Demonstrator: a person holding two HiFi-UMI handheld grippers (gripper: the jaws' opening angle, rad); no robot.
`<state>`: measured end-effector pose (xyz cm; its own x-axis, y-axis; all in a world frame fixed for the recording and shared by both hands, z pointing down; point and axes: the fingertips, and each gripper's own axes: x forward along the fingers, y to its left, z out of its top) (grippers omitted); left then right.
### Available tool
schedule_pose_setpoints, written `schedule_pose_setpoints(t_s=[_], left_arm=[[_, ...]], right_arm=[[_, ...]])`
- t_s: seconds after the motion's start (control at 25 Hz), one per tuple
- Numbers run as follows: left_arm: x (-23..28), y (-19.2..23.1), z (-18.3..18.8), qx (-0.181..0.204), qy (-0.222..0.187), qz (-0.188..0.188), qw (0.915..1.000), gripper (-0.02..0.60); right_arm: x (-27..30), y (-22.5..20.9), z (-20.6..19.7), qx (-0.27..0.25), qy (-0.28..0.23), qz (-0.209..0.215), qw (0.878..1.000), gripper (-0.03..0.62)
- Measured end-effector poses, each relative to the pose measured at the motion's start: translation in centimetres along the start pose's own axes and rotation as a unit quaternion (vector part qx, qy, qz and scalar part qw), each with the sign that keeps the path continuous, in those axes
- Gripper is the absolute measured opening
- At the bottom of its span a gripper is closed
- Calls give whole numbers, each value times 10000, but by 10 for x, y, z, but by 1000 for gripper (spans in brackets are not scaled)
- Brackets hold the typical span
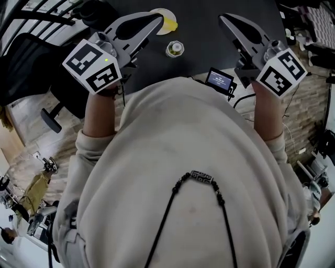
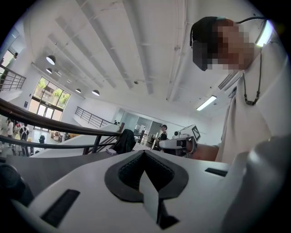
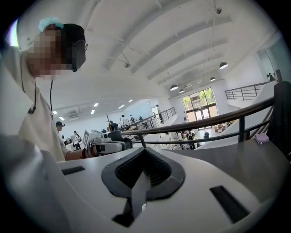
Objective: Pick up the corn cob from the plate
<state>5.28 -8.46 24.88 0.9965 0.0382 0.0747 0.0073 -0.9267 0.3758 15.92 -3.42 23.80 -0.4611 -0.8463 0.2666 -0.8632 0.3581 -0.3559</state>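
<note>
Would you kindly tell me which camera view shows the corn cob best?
The head view: the yellow corn cob lies on the plate at the top edge, just beyond the tip of the left gripper. Both gripper views look out at railings and ceiling, so neither shows it.

Our head camera looks steeply down over the cream fabric sweatshirt (image 1: 183, 172) onto the dark flat tabletop (image 1: 204, 49), with the left gripper (image 1: 156, 19) and right gripper (image 1: 223, 19) close below. Each gripper camera sits low behind its own jaws and faces level across that tabletop. Each catches the other gripper and the sweatshirt.
</note>
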Motion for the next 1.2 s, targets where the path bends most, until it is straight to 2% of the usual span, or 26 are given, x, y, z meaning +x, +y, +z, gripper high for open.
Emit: schedule_pose_setpoints(t_s=[0.28, 0.56, 0.96, 1.2], left_arm=[[-12, -8, 10, 174, -91, -178, 9996, 6], [-42, -21, 23, 364, -245, -62, 9990, 6], [-61, -24, 12, 216, -350, -57, 9991, 6], [-62, -18, -3, -101, -495, -30, 9987, 6]], right_arm=[[-3, 8, 11, -120, -162, -231, 9995, 17], [6, 27, 29, -344, -236, -192, 9989, 18], [29, 44, 39, -607, -60, -85, 9981, 18], [50, 44, 33, -677, 305, 30, 9972, 18]])
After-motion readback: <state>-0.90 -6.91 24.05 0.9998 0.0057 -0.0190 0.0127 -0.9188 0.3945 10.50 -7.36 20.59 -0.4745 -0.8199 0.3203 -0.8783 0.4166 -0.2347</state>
